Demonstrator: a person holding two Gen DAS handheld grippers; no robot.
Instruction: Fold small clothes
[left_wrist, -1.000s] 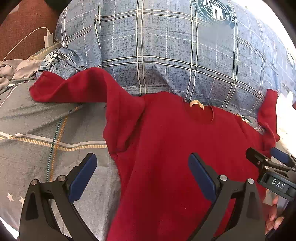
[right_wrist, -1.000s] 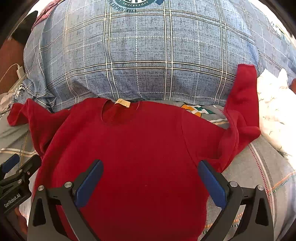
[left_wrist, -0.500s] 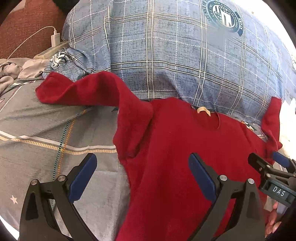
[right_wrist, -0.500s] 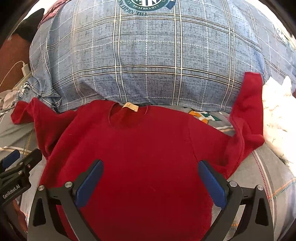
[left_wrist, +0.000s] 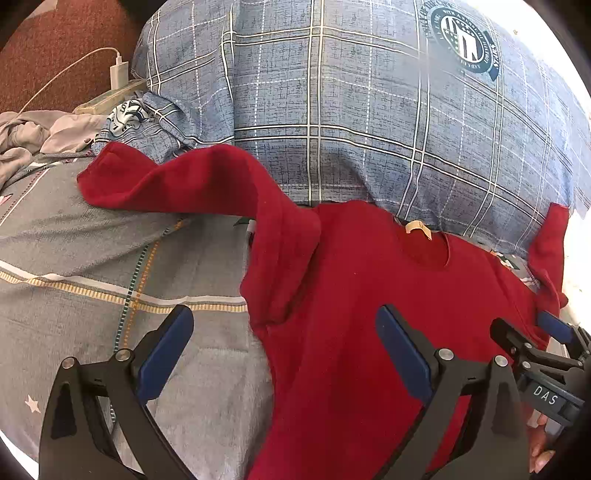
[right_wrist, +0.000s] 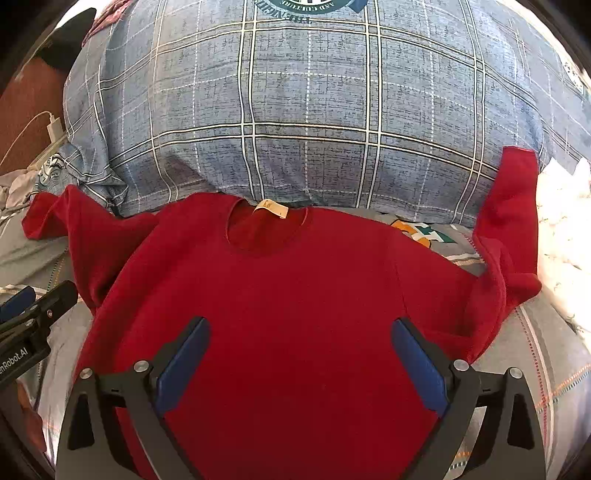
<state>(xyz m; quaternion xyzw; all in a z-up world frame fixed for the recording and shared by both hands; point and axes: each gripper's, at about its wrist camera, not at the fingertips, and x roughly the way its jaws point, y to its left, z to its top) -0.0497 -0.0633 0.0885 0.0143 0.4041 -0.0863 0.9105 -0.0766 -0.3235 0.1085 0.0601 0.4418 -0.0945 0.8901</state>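
Observation:
A small red sweater (right_wrist: 295, 295) lies spread face up on the grey bedspread (left_wrist: 92, 258), its collar with a tan label (right_wrist: 271, 208) toward the pillow. Its left sleeve (left_wrist: 177, 184) stretches out over the bedspread and bunches at the armpit; the right sleeve (right_wrist: 509, 214) bends up against the pillow. My left gripper (left_wrist: 284, 350) hovers open over the sweater's left edge, nothing between its blue pads. My right gripper (right_wrist: 301, 354) stands open above the sweater's chest, also empty. The right gripper (left_wrist: 535, 343) also shows at the left wrist view's right edge.
A big blue plaid pillow (right_wrist: 295, 110) fills the back, right behind the collar. A white charger and cable (left_wrist: 118, 72) lie on a red-brown surface at far left beside crumpled grey cloth (left_wrist: 33, 129). White fabric (right_wrist: 565, 236) borders the right side.
Both grippers drew back and shifted left a little, so the sweater sits further right and smaller in the left view. The sweater itself has not moved; both stay open.

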